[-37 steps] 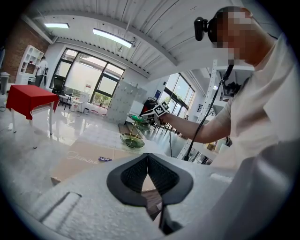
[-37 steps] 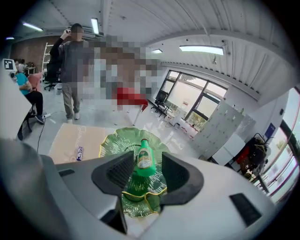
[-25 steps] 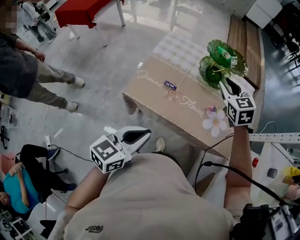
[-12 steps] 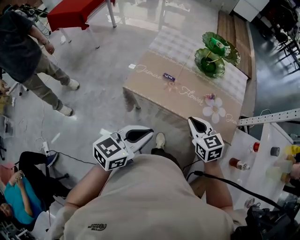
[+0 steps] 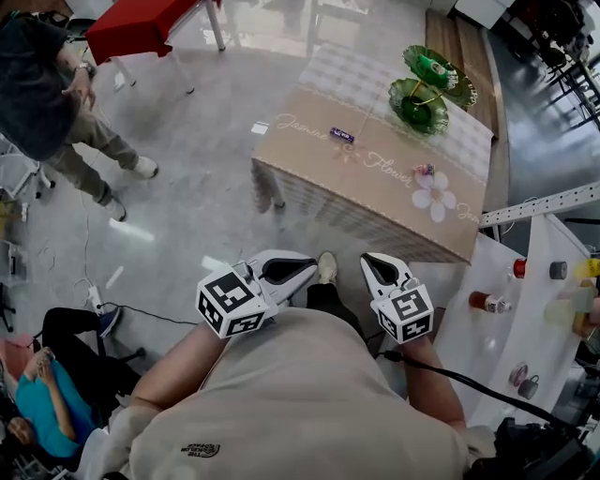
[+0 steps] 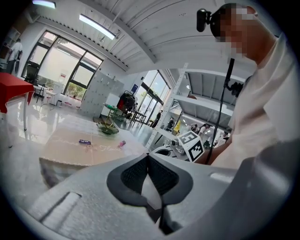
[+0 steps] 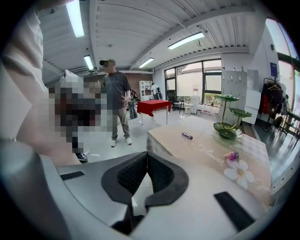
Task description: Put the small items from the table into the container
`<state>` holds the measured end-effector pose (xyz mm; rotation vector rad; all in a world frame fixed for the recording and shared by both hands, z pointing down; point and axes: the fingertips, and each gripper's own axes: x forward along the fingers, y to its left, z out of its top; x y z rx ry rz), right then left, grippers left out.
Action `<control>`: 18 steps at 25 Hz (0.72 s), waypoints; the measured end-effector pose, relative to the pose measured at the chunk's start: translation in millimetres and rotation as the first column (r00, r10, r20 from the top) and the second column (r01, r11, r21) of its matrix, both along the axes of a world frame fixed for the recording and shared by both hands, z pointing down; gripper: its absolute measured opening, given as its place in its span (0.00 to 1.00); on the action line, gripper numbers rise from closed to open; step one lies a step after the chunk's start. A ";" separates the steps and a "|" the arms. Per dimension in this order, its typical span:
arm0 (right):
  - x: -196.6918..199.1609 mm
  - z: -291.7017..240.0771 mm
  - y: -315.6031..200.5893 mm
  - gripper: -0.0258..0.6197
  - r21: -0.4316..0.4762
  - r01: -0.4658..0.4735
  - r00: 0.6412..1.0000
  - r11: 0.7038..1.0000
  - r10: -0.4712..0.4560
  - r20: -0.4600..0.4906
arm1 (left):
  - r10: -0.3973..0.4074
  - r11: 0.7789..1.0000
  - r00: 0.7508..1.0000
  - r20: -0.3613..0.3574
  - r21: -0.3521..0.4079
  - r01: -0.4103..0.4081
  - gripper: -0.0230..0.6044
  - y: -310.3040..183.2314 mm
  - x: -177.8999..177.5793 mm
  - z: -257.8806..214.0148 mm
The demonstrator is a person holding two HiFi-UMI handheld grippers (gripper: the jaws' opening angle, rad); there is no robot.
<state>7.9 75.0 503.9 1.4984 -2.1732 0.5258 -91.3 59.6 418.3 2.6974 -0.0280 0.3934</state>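
Note:
A table [image 5: 309,178] under a beige flowered cloth stands ahead of me. On it lie a small purple bar [image 5: 342,135] and a pink wrapped item [image 5: 424,172], the bar [image 7: 187,136] and pink item [image 7: 231,155] also showing in the right gripper view. At the far end stands a green tiered dish [image 5: 419,105], with something in its upper tier. Both grippers hang close to my body, well short of the table. My left gripper [image 5: 305,266] [image 6: 148,157] is shut and empty. My right gripper [image 5: 369,259] [image 7: 147,157] is shut and empty too.
A person [image 5: 47,103] stands on the floor at left, and another [image 5: 33,380] sits at lower left. A red table [image 5: 150,23] is at the back. A white shelf [image 5: 534,309] with bottles and jars stands at right, beside the table.
My right gripper has drawn back from the green dish to my body, with its jaws now shut. The left gripper has shifted slightly right.

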 end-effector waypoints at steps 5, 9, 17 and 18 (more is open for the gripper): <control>-19.3 2.1 8.4 0.07 -0.001 0.012 1.000 1.000 -0.012 -0.005 | -0.001 1.000 1.000 0.011 0.004 0.001 0.05 7.7 -17.0 4.5; -24.6 3.8 5.3 0.07 0.002 0.025 1.000 1.000 -0.025 -0.011 | -0.020 1.000 1.000 0.020 0.012 0.020 0.05 6.9 -26.9 7.7; 1.2 5.1 -19.4 0.07 0.020 0.066 0.997 0.998 -0.065 -0.052 | -0.065 0.998 0.998 0.015 -0.001 0.065 0.05 -10.5 -18.9 7.0; 8.8 4.1 -23.8 0.07 0.024 0.071 0.996 0.997 -0.070 -0.059 | -0.072 0.997 0.997 0.014 -0.002 0.072 0.05 -14.3 -14.6 5.2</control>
